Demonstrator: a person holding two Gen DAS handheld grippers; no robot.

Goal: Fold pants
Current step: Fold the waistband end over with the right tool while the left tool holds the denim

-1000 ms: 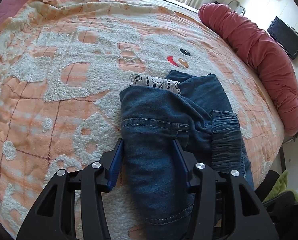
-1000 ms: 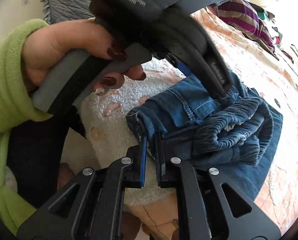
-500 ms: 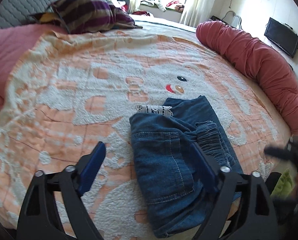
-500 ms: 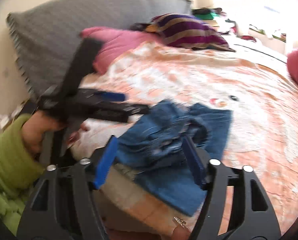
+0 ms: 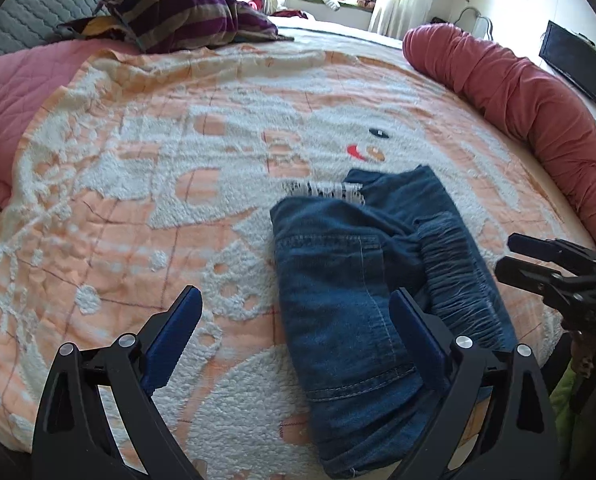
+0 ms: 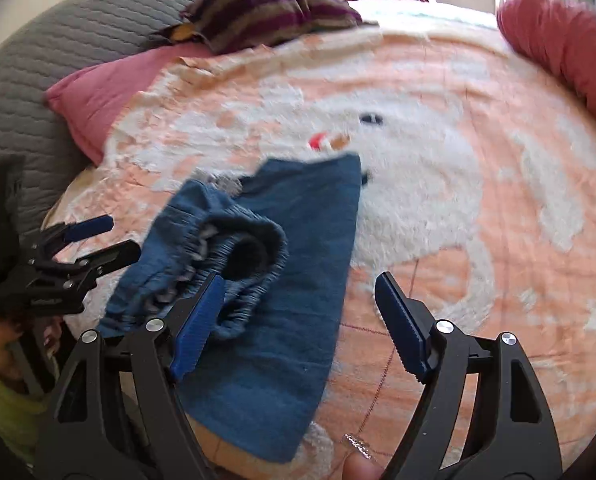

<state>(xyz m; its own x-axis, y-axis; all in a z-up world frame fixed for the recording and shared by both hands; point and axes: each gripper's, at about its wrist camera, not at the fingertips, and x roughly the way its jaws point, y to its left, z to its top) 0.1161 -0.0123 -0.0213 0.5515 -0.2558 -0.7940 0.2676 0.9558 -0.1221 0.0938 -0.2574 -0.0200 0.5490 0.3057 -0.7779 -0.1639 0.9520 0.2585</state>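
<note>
Pants (image 5: 361, 280): folded, lying on blanket (image 5: 178, 152), below its snowman face.
Left gripper (image 5: 294, 336): spread wide, holding nothing, above pants.
Right gripper (image 6: 298, 320): spread wide, holding nothing.

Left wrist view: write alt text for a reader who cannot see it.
Folded blue jeans lie on an orange-and-white snowman blanket covering a bed, with the open left tool above them, holding nothing. The right tool shows at the right edge; a long red bolster lines the far side.

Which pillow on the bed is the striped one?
The striped pillow at the far end of the bed, purple and tan. The pink pillow at the left and the long red bolster along the right edge are plain.
</note>
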